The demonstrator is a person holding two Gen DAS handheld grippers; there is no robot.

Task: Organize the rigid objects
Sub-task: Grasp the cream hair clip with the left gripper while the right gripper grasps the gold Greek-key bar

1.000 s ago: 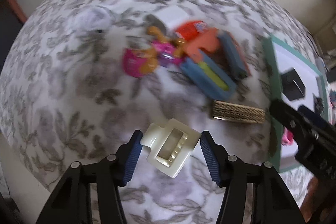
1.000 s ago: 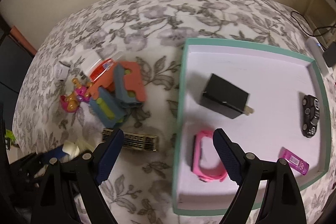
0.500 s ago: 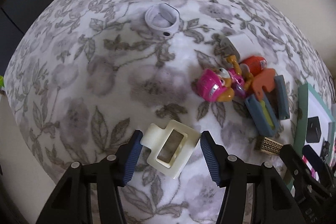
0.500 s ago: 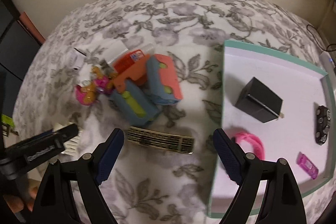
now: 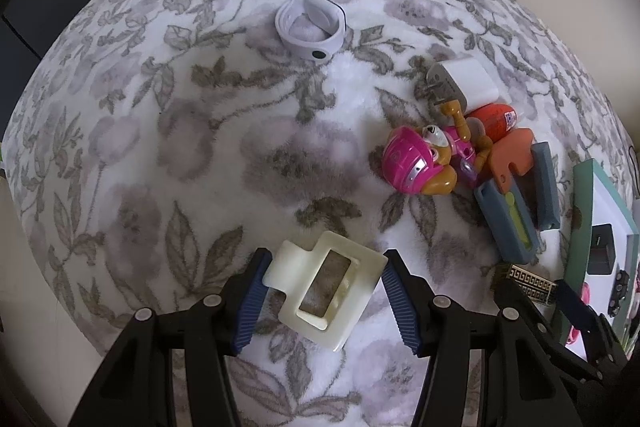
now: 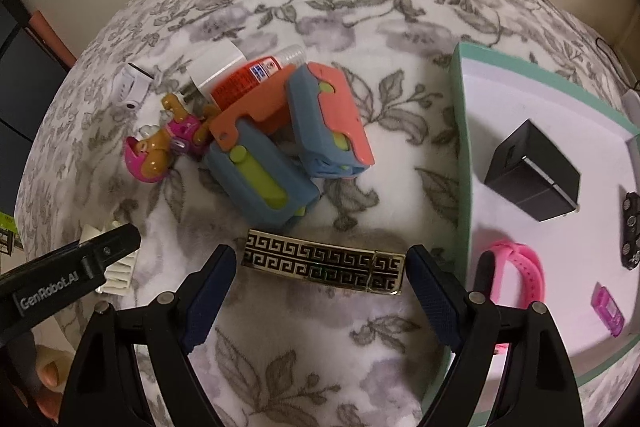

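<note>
Clip (image 5: 326, 287) held by left gripper (image 5: 323, 301); right gripper (image 6: 320, 291) spread wide.
Barrette (image 6: 323, 261) could be pushed flat into the blanket (image 6: 320, 7) and missed.

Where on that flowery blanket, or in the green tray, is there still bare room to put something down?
Bare blanket lies between the white wristband and the cream hair clip, left of the pink toy dog. The tray has free floor behind the black box. The toy pile beside the gold barrette is crowded.
</note>
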